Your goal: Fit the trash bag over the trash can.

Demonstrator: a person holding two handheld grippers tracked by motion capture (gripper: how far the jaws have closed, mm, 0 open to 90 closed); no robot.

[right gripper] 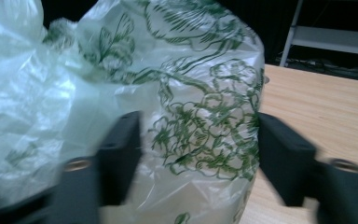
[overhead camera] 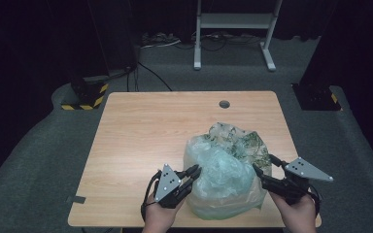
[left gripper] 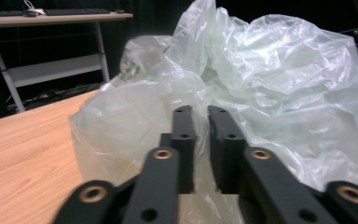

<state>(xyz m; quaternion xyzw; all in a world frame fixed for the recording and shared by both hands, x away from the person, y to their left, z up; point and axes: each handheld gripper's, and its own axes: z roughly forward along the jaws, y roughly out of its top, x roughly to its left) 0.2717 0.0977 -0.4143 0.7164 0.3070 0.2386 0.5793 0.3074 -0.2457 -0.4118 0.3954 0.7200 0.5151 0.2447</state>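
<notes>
The left gripper (overhead camera: 192, 171) sits at the near left flank of the plastic bag (overhead camera: 226, 172), jaws nearly together; in the left gripper view they stand almost parallel with only a narrow slit between them, their tips pushed against the pale film, and whether a fold is pinched in that slit cannot be told. The right gripper (overhead camera: 263, 167) is at the bag's near right side with its jaws wide apart — in the right gripper view the printed bulge of the bag lies between them, and the pads do not press it.

The table (overhead camera: 141, 131), light wood with a round hole (overhead camera: 224, 104) near its far edge, is the biggest thing here; it stands on grey carpet, with a white metal frame (overhead camera: 234, 22) beyond it and dark stands with yellow-black striped bases at either far corner.

The bag comes next: a crumpled, puffed heap on the near right part of the table, reaching almost to the near edge. Its near portion is plain milky green-white film; the far and right portion bears a green leaf-and-flower print (right gripper: 200, 126).

Smaller again — the person's hands (overhead camera: 298, 213) enter from the bottom edge, each gripping a black tool topped by a grey three-cornered plate (overhead camera: 167, 183).
</notes>
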